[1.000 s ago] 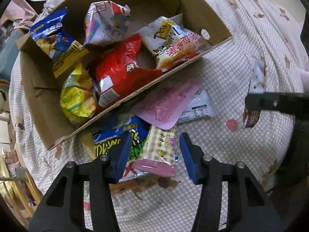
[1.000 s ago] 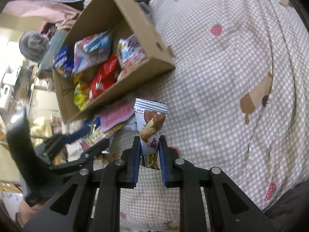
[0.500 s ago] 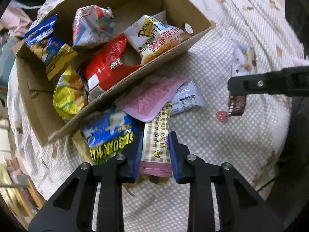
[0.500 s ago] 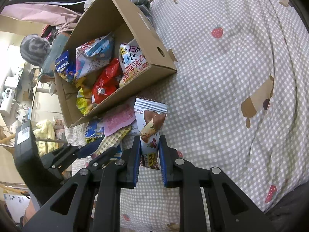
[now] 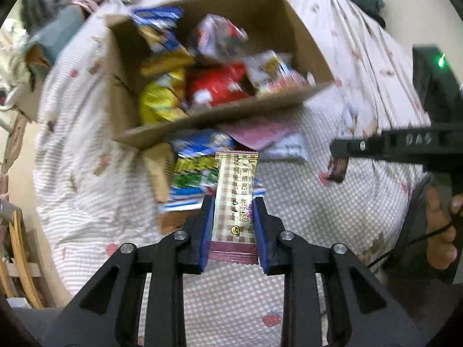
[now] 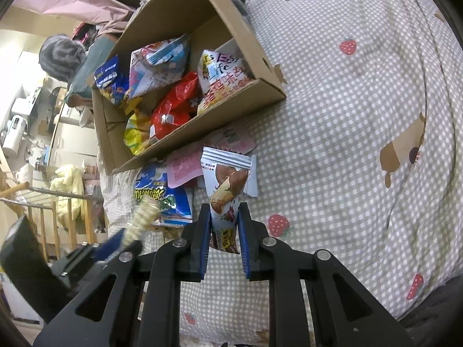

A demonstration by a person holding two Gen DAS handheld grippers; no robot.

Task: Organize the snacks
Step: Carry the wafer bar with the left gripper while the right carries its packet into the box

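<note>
My left gripper (image 5: 233, 202) is shut on a checked beige and pink snack bar (image 5: 236, 190), held lifted above the bedspread in front of the cardboard box (image 5: 220, 117). The box holds several snack bags, among them a red bag (image 5: 215, 88) and a yellow bag (image 5: 157, 102). My right gripper (image 6: 224, 211) is shut on a silver and brown chocolate bar wrapper (image 6: 225, 186), standing upright. The left gripper (image 6: 121, 238) with its bar appears blurred at the lower left of the right wrist view. The right gripper (image 5: 337, 159) shows at the right of the left wrist view.
A blue and green snack bag (image 6: 162, 195), a pink flat packet (image 6: 185, 167) and a white packet (image 5: 286, 147) lie on the checked bedspread (image 6: 347, 115) just before the box. Wooden furniture (image 6: 52, 217) and clutter stand beyond the bed's left edge. A hand (image 5: 439, 228) grips the right tool.
My left gripper closed on the checked snack bar, then lifted it off the pile and drew back, with the view blurring. The right gripper kept still with its chocolate bar.
</note>
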